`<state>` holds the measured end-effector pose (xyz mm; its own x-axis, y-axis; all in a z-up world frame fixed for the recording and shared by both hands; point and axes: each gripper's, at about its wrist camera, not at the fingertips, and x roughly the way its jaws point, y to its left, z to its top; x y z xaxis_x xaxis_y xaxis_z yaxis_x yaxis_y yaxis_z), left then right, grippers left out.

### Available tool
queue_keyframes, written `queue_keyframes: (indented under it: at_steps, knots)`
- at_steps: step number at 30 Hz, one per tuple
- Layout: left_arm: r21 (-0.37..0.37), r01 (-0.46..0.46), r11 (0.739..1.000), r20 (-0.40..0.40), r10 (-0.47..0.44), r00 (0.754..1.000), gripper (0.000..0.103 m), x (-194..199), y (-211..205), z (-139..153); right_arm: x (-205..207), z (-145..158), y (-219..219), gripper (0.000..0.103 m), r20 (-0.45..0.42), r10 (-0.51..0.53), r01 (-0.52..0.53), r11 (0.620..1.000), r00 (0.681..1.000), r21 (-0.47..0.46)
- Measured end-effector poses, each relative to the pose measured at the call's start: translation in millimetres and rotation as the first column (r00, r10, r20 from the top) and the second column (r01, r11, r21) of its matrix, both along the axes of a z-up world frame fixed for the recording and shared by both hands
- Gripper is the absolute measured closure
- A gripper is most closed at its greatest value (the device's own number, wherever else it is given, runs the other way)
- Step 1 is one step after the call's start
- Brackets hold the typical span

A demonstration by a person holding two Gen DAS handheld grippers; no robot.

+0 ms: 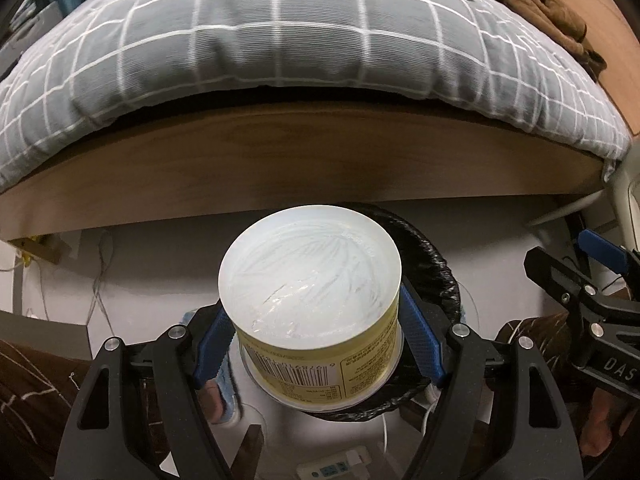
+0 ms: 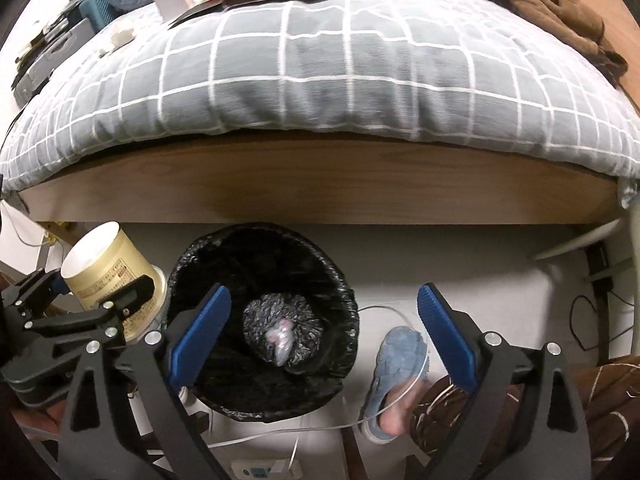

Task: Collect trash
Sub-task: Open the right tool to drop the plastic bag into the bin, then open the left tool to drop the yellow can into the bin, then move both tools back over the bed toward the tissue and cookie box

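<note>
In the left wrist view my left gripper is shut on a pale yellow tub, its blue pads pressed on both sides and its white flat end towards the camera. Part of the black-lined trash bin shows behind and under the tub. The right wrist view has that tub just left of the bin's rim, beside the left gripper. A small clear wrapper lies at the bin's bottom. My right gripper is open over the bin's right edge, nothing between its fingers.
A bed with a grey checked duvet and wooden frame rises just behind the bin. A foot in a blue slipper stands right of the bin. A white cable and a power strip lie on the floor.
</note>
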<state>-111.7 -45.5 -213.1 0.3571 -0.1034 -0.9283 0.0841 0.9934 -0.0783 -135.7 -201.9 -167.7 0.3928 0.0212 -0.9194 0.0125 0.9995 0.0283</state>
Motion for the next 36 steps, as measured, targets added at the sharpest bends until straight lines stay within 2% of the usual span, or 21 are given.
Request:
queue_keyframes:
  at_steps: [8,10,16,21,36]
  knots:
    - [0.017,0.031,0.999,0.016,-0.031,0.999,0.027,-1,-18,4,-1,5,-12,0.012,0.012,-0.023,0.023,1.000,1.000,-0.007]
    - [0.039,0.034,0.999,0.028,-0.035,0.999,0.015,0,-25,8,-1,6,-13,0.012,0.014,-0.024,0.024,1.000,1.000,-0.008]
    - [0.054,0.026,0.998,0.070,-0.029,0.997,0.006,-2,-23,19,1,12,-7,0.012,0.031,-0.011,0.011,1.000,0.999,-0.009]
    - [0.070,0.008,0.998,0.099,-0.014,0.995,0.006,0,-13,30,5,25,0,0.012,0.077,0.003,-0.002,1.000,0.997,-0.016]
    - [0.050,-0.055,0.997,0.219,0.042,0.975,0.006,10,23,81,18,72,5,0.012,0.228,0.008,-0.004,1.000,0.974,-0.021]
